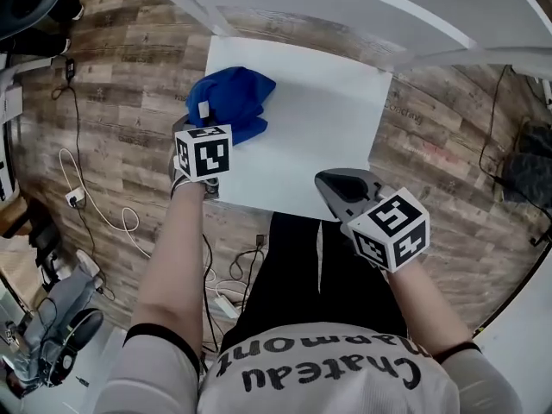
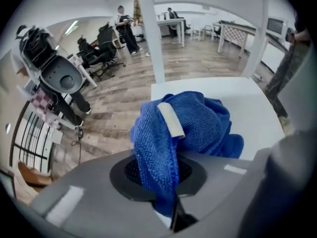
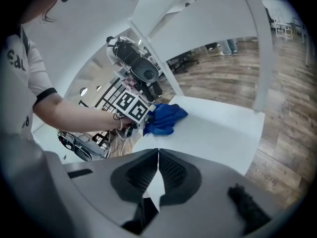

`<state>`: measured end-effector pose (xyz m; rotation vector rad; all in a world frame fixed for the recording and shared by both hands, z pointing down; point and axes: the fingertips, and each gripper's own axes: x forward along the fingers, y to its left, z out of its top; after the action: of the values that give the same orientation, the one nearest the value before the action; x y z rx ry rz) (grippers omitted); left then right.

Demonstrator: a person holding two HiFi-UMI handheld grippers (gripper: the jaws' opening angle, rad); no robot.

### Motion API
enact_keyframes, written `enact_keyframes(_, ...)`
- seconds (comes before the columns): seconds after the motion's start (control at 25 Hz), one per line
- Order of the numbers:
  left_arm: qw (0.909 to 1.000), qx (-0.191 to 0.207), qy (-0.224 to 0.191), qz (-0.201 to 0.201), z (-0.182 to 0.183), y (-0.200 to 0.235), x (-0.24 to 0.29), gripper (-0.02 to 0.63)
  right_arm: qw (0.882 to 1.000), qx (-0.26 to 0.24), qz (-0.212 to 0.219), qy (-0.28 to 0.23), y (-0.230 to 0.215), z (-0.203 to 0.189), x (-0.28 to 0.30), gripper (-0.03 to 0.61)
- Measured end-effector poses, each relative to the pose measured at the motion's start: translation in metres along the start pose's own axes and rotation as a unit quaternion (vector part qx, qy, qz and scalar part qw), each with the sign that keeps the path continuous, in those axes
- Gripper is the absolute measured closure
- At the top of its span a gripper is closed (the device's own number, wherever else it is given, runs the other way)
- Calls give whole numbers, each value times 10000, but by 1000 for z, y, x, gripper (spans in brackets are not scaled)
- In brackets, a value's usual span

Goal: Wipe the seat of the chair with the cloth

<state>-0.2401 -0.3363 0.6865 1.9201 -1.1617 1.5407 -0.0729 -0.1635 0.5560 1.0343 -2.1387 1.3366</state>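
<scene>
The left gripper (image 1: 201, 126) has its jaws closed tight on a fold of the blue cloth (image 2: 198, 125). The rest of the cloth bunches up just ahead of the jaws, with a small white label (image 2: 171, 120) on top. The bundle lies on the chair's white seat (image 1: 319, 128), at the corner of the seat that is under and ahead of this gripper. The seat is a flat, plain white square that stretches away to this gripper's right. The right gripper (image 3: 157, 170) has its jaws pressed together with nothing between them. It is held over the seat's near edge, with the cloth ahead of it and off to its left, well apart from it. Beyond both grippers, white posts (image 2: 148, 33) rise from the far side of the seat. Under the seat is a wood-plank floor (image 1: 129, 93), and white cables (image 1: 86, 197) trail across it to the left of the left gripper. Far ahead of the left gripper the room is an open office with black office chairs (image 2: 99, 48), white desks (image 2: 171, 24) and people (image 2: 126, 26) standing in the distance.
</scene>
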Motion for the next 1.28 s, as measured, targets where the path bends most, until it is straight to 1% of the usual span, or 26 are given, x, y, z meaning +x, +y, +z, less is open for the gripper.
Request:
enact_keyframes(0.08,9991,407,87,71,5,-8,0,575,9999,45,-56,90,-5,-15,-4,563)
enact_keyframes(0.2,9969,728,-73,287,10,-20,-1,578,9995,174,-120,224,-13,-41,-12,563)
enact_keyframes(0.28,9957,816,-235,370,13,-28,-1,580,9993,265,-137,203,-17,-51,-22,563)
enact_keyframes(0.36,9953,813,-336,401,18,-38,-1,580,9993,296,-204,102,-23,-57,-36,563)
enact_keyframes(0.52,9939,888,-360,542,23,-61,-5,583,9980,466,-425,-58,-41,-81,-71,563)
enact_keyframes(0.64,9949,862,-363,380,28,-93,-8,583,9959,643,-611,-165,-55,-100,-94,563)
enact_keyframes(0.76,9921,1178,-388,211,35,-129,-12,583,9938,807,-684,-330,-62,-114,-111,563)
enact_keyframes(0.92,9898,1353,-442,-77,45,-179,-18,581,9915,951,-756,-461,-71,-135,-127,563)
enact_keyframes(1.16,9799,1811,-625,-562,51,-251,-30,578,9877,1148,-847,-644,-76,-158,-144,563)
enact_keyframes(1.24,9768,1837,-752,-801,52,-275,-35,572,9868,1180,-897,-659,-77,-164,-149,563)
enact_keyframes(1.28,9757,1783,-814,-982,52,-287,-38,572,9863,1195,-923,-664,-77,-166,-152,563)
